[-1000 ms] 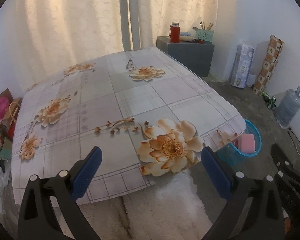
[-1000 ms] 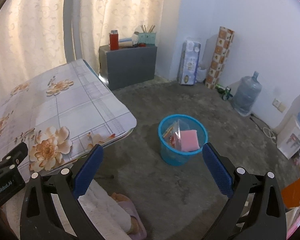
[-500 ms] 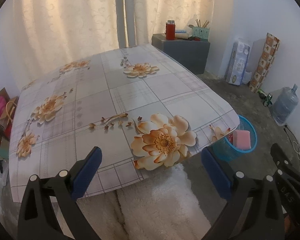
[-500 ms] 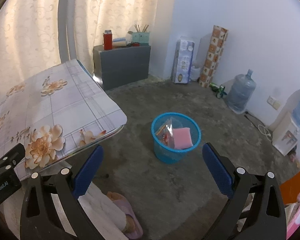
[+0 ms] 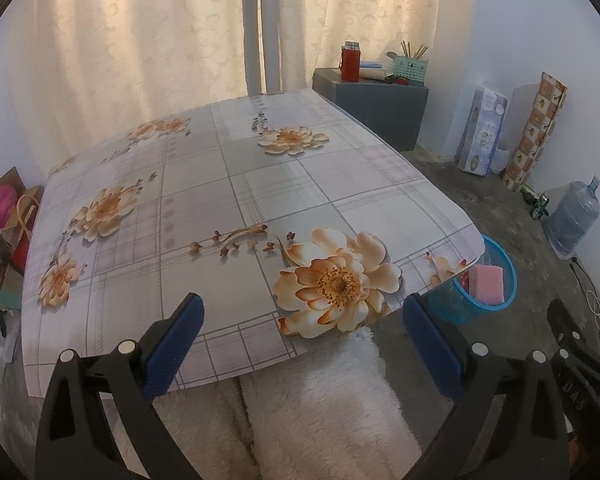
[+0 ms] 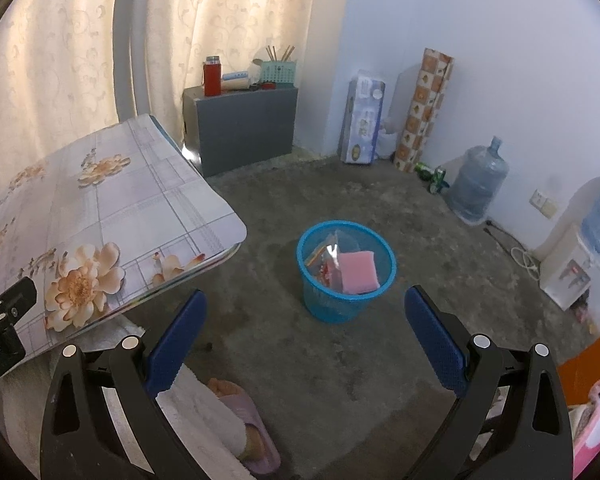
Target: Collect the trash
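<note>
A blue mesh trash basket [image 6: 346,276] stands on the concrete floor off the table's near right corner. Inside it lie a pink sponge [image 6: 358,271] and clear plastic wrappers [image 6: 326,254]. In the left wrist view the same basket [image 5: 478,300] peeks out from behind the table corner, the pink sponge [image 5: 487,284] on top. My left gripper [image 5: 304,320] is open over the near edge of the flowered tablecloth [image 5: 220,208], nothing between its fingers. My right gripper [image 6: 306,316] hangs open above the floor, short of the basket, holding nothing.
A person's white fleecy legs [image 5: 312,412] and a slippered foot [image 6: 252,432] are below the grippers. A grey cabinet [image 6: 244,128] with a red flask, a patterned roll [image 6: 426,108], a water jug [image 6: 476,184] and a dispenser [image 6: 576,264] line the walls.
Both grippers have drawn back and risen a little; the table and basket look farther off. Both stay open and hold nothing.
</note>
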A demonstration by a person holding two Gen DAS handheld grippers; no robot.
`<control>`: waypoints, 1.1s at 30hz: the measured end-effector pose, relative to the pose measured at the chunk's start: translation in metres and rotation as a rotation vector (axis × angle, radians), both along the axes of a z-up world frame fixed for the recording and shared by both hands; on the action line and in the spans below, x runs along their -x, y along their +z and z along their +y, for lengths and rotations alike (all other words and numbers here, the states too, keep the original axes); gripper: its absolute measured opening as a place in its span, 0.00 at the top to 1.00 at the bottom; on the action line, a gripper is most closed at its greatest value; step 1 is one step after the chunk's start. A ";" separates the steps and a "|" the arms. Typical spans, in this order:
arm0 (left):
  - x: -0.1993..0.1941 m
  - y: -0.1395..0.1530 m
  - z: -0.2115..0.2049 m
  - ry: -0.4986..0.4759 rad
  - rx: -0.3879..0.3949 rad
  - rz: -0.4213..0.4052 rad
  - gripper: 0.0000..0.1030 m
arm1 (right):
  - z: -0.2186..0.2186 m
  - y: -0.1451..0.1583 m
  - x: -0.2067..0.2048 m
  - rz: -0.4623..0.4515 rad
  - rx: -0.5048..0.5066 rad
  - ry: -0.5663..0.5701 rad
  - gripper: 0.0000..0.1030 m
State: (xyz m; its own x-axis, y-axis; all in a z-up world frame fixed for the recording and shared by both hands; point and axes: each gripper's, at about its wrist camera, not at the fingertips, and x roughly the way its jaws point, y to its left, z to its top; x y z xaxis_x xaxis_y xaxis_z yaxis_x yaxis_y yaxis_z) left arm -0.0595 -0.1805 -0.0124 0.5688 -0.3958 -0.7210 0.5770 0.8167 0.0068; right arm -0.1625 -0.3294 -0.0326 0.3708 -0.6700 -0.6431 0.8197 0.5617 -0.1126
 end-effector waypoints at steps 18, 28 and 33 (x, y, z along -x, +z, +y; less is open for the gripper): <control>0.002 -0.002 0.003 0.003 -0.004 0.013 0.05 | -0.001 0.000 0.004 -0.006 0.008 -0.020 0.08; 0.001 -0.002 0.003 0.003 -0.005 0.016 0.05 | -0.001 0.001 0.005 -0.005 0.010 -0.019 0.08; 0.003 -0.002 0.003 0.002 0.001 0.011 0.05 | -0.001 0.001 0.005 -0.007 0.009 -0.018 0.08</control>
State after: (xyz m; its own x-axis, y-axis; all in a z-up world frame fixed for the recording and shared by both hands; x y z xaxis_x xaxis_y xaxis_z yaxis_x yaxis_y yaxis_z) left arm -0.0629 -0.1773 -0.0141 0.5617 -0.3950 -0.7269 0.5752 0.8180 0.0000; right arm -0.1672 -0.3308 -0.0318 0.3628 -0.6824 -0.6346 0.8305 0.5457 -0.1120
